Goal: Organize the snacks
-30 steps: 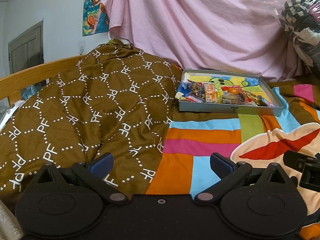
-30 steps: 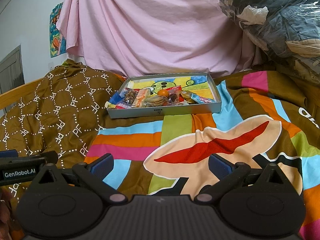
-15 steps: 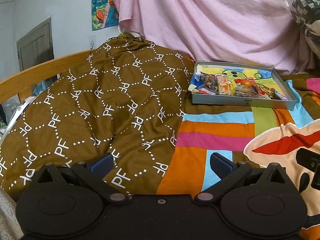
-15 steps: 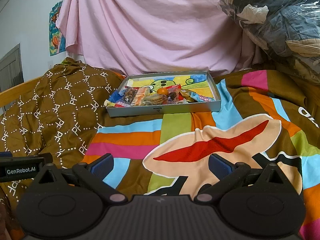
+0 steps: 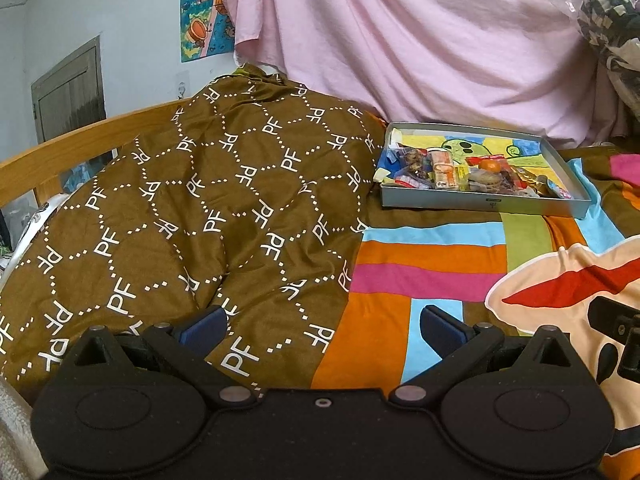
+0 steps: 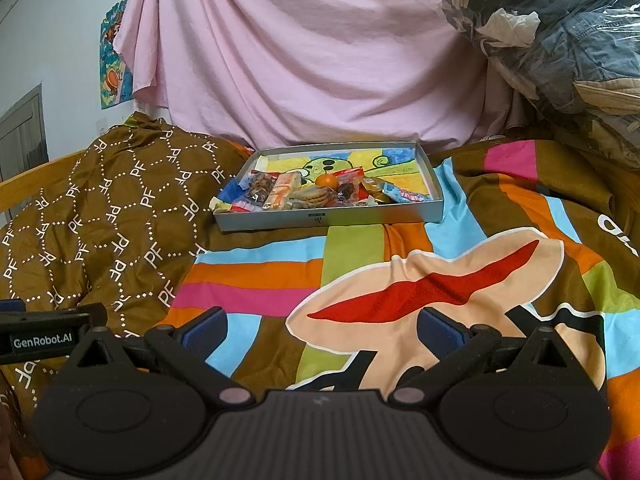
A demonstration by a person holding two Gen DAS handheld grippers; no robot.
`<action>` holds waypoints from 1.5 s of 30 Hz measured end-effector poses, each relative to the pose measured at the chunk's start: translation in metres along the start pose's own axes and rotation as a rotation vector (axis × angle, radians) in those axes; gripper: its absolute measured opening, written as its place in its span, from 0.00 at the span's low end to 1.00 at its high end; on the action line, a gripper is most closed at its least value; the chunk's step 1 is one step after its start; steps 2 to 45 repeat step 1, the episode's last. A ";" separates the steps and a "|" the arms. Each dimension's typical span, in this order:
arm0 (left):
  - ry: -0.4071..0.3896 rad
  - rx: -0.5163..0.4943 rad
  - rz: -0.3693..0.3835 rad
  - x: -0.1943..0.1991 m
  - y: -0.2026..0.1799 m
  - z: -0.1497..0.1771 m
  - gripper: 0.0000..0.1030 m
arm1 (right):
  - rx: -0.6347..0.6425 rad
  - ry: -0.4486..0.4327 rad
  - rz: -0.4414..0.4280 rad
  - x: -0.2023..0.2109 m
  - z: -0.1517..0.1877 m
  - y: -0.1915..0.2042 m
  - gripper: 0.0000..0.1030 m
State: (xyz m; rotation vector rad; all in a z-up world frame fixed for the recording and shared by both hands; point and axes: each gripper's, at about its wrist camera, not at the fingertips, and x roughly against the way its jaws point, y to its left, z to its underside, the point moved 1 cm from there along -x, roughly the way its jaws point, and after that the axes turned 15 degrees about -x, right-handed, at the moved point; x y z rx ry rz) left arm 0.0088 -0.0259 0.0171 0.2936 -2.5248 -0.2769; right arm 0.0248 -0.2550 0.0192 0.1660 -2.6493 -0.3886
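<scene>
We hold both tools low over the bed, well apart from the snacks: our left gripper [image 5: 322, 326] has its blue-padded fingers spread wide with nothing between them, above the seam where the brown blanket [image 5: 192, 216] meets the striped bedspread [image 5: 432, 264], and our right gripper [image 6: 322, 326] is spread just as wide and empty over the bedspread's cream and red lips print [image 6: 432, 288]. The snacks [image 6: 316, 194] lie heaped along the near side of a shallow grey tray [image 6: 332, 218] that rests on the bedspread, just beside the brown blanket and in front of the hanging pink sheet [image 6: 304, 64]; among them we can make out a small orange fruit [image 6: 325, 181], a stack of round biscuits [image 6: 310, 197] and several wrapped packets whose print is too small to read. The tray's floor carries a cartoon drawing in yellow, green and blue. The blanket repeats the white letters "PF" inside dotted hexagons. In the right wrist view the side of the left tool reads "GenRobot.AI" [image 6: 42, 341]. A cartoon poster [image 5: 206, 8] hangs on the wall beside the sheet
</scene>
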 end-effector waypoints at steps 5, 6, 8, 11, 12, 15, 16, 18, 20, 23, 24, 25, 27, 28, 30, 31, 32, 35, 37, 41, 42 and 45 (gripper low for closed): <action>0.001 0.000 0.001 0.000 0.000 0.000 0.99 | 0.000 0.000 0.000 0.000 0.000 0.000 1.00; 0.001 0.000 0.001 0.000 0.000 0.000 0.99 | 0.000 0.000 0.000 0.000 0.000 0.000 1.00; 0.001 0.000 0.001 0.000 0.000 0.000 0.99 | 0.000 0.000 0.000 0.000 0.000 0.000 1.00; 0.001 0.000 0.001 0.000 0.000 0.000 0.99 | 0.000 0.000 0.000 0.000 0.000 0.000 1.00; 0.001 0.000 0.001 0.000 0.000 0.000 0.99 | 0.000 0.000 0.000 0.000 0.000 0.000 1.00; 0.001 0.000 0.001 0.000 0.000 0.000 0.99 | 0.000 0.000 0.000 0.000 0.000 0.000 1.00; 0.001 0.000 0.001 0.000 0.000 0.000 0.99 | 0.000 0.000 0.000 0.000 0.000 0.000 1.00; 0.001 0.000 0.001 0.000 0.000 0.000 0.99 | 0.000 0.000 0.000 0.000 0.000 0.000 1.00; 0.001 0.000 0.001 0.000 0.000 0.000 0.99 | 0.000 0.000 0.000 0.000 0.000 0.000 1.00; 0.001 0.000 0.001 0.000 0.000 0.000 0.99 | 0.000 0.000 0.000 0.000 0.000 0.000 1.00; 0.001 0.000 0.001 0.000 0.000 0.000 0.99 | 0.000 0.000 0.000 0.000 0.000 0.000 1.00; 0.001 0.000 0.001 0.000 0.000 0.000 0.99 | 0.000 0.000 0.000 0.000 0.000 0.000 1.00; 0.001 0.000 0.001 0.000 0.000 0.000 0.99 | 0.000 0.000 0.000 0.000 0.000 0.000 1.00; 0.001 0.000 0.001 0.000 0.000 0.000 0.99 | 0.000 0.000 0.000 0.000 0.000 0.000 1.00; 0.001 0.000 0.001 0.000 0.000 0.000 0.99 | 0.000 0.000 0.000 0.000 0.000 0.000 1.00; 0.001 0.000 0.001 0.000 0.000 0.000 0.99 | 0.000 0.000 0.000 0.000 0.000 0.000 1.00; 0.001 0.000 0.001 0.000 0.000 0.000 0.99 | 0.000 0.000 0.000 0.000 0.000 0.000 1.00; 0.001 0.000 0.001 0.000 0.000 0.000 0.99 | 0.000 0.000 0.000 0.000 0.000 0.000 1.00; 0.001 0.000 0.001 0.000 0.000 0.000 0.99 | 0.000 0.000 0.000 0.000 0.000 0.000 1.00; 0.001 0.000 0.001 0.000 0.000 0.000 0.99 | 0.000 0.000 0.000 0.000 0.000 0.000 1.00; 0.001 0.000 0.001 0.000 0.000 0.000 0.99 | 0.000 0.000 0.000 0.000 0.000 0.000 1.00; 0.001 0.000 0.001 0.000 0.000 0.000 0.99 | 0.000 0.000 0.000 0.000 0.000 0.000 1.00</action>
